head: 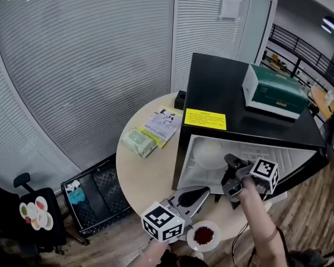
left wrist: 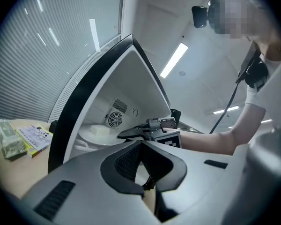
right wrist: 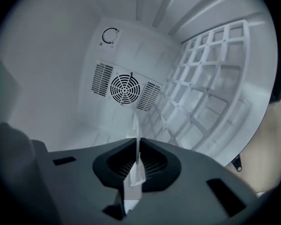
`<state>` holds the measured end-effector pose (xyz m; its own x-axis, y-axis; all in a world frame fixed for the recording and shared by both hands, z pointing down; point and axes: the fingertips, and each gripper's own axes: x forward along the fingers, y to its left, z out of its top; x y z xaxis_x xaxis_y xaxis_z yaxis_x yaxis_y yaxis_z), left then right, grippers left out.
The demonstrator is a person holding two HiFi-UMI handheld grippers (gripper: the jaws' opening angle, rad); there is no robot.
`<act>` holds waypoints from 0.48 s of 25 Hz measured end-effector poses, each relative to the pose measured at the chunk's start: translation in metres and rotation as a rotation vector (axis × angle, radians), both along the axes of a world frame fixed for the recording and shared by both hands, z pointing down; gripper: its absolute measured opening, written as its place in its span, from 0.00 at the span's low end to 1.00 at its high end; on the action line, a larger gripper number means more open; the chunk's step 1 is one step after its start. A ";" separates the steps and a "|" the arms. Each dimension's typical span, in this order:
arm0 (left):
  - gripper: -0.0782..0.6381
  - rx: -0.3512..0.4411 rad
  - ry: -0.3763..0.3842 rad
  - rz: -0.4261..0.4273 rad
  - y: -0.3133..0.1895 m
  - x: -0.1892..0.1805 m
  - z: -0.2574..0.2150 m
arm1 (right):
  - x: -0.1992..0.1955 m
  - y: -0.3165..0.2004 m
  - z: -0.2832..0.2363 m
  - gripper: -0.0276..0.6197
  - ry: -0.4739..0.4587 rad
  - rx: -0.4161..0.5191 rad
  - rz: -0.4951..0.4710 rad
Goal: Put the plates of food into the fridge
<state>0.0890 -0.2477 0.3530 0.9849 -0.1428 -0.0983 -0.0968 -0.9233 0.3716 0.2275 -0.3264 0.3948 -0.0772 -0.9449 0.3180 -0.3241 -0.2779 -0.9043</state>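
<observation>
Head view: we see a black fridge (head: pixel 234 102) with its door open, standing on a round table (head: pixel 139 171). On top of it are a green box (head: pixel 275 90) and a yellow sticker (head: pixel 205 118). The right gripper (head: pixel 229 161) reaches into the fridge and meets the right edge of a white plate (head: pixel 207 156) with pale food that sits inside. The left gripper (head: pixel 203 193) hovers over the table in front of the fridge. Just beside it, a second plate with red food (head: pixel 204 235) sits near the table's edge, outside the fridge. A green pack (head: pixel 139 142), a leaflet (head: pixel 162 124) and a small black box (head: pixel 181 100) lie on the table to the left of the fridge.

Left gripper view: the left gripper (left wrist: pixel 141 146) has its jaws together or very nearly so, with only a slim gap and nothing between them. Past them we see the fridge (left wrist: pixel 70 111), its fan vent (left wrist: pixel 114 120) and the white plate (left wrist: pixel 99 131). The right gripper (left wrist: pixel 150 128) is on that plate's edge, and the person's arm (left wrist: pixel 215 142) is behind it. The pack (left wrist: pixel 7 137) and the leaflet (left wrist: pixel 35 137) are at the far left.

Right gripper view: the right gripper (right wrist: pixel 137 149) is clamped on the plate's thin white rim (right wrist: pixel 132 178), which we see edge-on. It is inside the fridge and faces the fan vent (right wrist: pixel 125 89), with a white grid shelf (right wrist: pixel 206 93) to the right.
</observation>
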 end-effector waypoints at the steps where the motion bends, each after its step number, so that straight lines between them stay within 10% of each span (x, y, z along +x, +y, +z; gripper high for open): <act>1: 0.12 -0.006 0.003 -0.002 -0.001 -0.002 0.002 | 0.000 -0.002 0.001 0.07 0.006 -0.004 0.000; 7: 0.12 -0.041 0.018 -0.004 -0.006 -0.009 0.009 | 0.001 -0.009 0.004 0.07 0.027 -0.025 0.020; 12: 0.11 -0.057 0.031 0.017 -0.002 -0.011 0.010 | -0.003 -0.017 -0.008 0.08 0.241 -0.063 -0.023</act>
